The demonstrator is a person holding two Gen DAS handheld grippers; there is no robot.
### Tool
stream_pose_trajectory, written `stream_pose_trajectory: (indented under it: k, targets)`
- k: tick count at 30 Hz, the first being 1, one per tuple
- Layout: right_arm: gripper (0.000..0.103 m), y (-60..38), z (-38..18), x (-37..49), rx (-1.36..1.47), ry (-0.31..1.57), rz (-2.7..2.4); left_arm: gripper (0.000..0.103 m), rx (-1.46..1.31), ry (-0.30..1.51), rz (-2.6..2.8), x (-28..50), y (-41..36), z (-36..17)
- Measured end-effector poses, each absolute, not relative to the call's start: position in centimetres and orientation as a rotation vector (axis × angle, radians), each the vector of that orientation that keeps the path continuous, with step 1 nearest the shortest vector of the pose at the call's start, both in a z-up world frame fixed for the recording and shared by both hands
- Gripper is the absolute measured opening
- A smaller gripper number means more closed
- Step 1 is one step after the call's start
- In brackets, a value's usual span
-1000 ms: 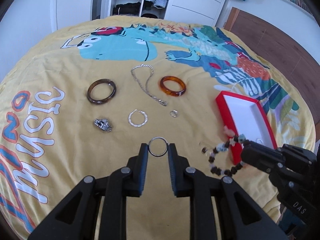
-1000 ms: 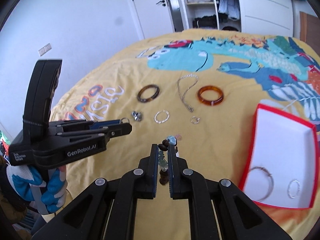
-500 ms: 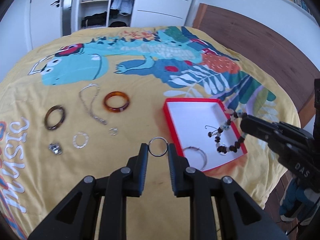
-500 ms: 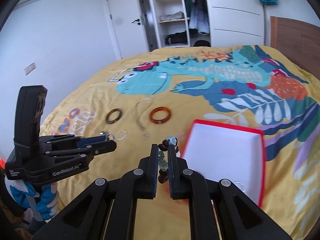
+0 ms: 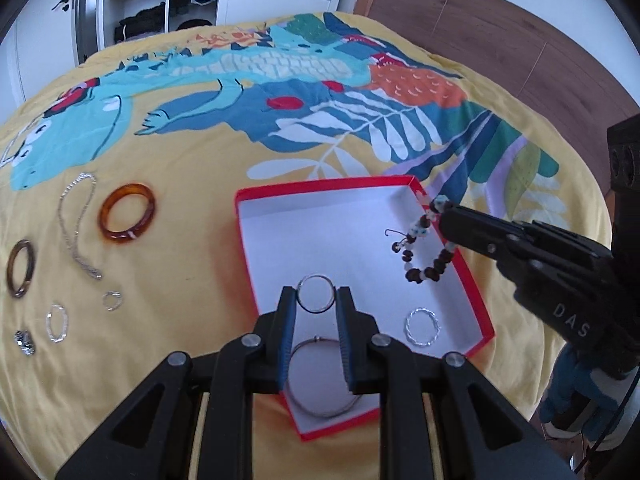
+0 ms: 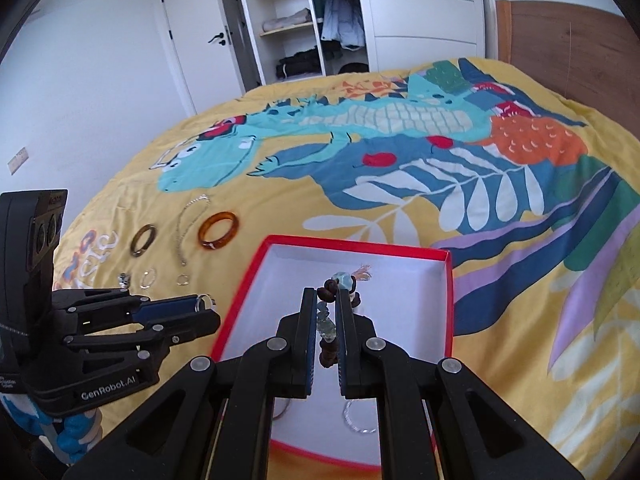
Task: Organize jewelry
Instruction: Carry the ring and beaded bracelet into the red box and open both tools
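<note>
The left claw (image 5: 316,300) pinches a thin silver ring (image 5: 316,293) between its two tips, up in the air over the near end of the red box (image 5: 472,292). The right claw (image 6: 325,300) is squeezed on a beaded bracelet (image 5: 425,252), and the brown and pale beads hang in a loop above the white inside of the box. In the box lie a big thin hoop (image 5: 320,408), partly hidden by the left claw, and a small twisted silver ring (image 5: 421,326).

The box sits on a bed with a yellow dinosaur cover (image 5: 192,184). Left of the box, well apart from it, lie an orange bangle (image 5: 127,213), a silver chain (image 5: 76,228), a dark brown bangle (image 5: 20,268), a tiny ring (image 5: 112,300), a silver hoop (image 5: 57,322) and a small silver charm (image 5: 25,342).
</note>
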State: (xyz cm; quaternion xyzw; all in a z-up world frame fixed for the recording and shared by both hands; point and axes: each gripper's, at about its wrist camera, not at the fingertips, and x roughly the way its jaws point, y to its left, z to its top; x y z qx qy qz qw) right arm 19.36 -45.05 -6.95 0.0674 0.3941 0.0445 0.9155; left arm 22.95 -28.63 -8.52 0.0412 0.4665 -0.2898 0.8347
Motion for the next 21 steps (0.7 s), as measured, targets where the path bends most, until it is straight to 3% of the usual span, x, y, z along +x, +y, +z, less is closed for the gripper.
stream_pose_trajectory:
  k: [10,21]
  targets:
    - [0.009,-46.9,-13.3,21.5,0.17,0.924,0.069,0.019,0.114,1.084,-0.583,24.9,-30.7,-14.2]
    - [0.009,-46.8,-15.5,21.1,0.128,0.993,0.05,0.02,0.169,1.08,-0.568,24.6,-31.5,-15.0]
